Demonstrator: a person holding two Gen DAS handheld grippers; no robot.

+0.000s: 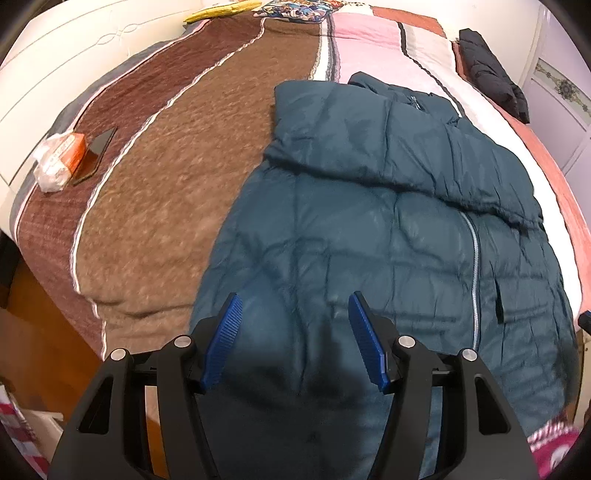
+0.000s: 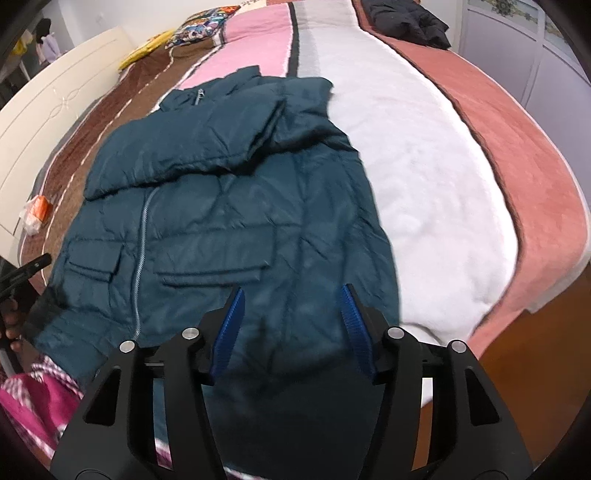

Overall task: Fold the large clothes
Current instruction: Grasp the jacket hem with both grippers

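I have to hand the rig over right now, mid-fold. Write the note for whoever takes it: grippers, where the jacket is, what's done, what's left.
Left gripper: open, empty, over the hem of the teal quilted puffer jacket.
Right gripper: open, empty, over the hem on the other side.
Jacket: front up, zipped, on the striped fleece bedspread.
Done: both sleeves look folded across the chest.
Left: probably grasp the hem corners and fold the bottom up toward the collar.
Nearby: black jacket at the far edge, phone and tissue pack off to the left.
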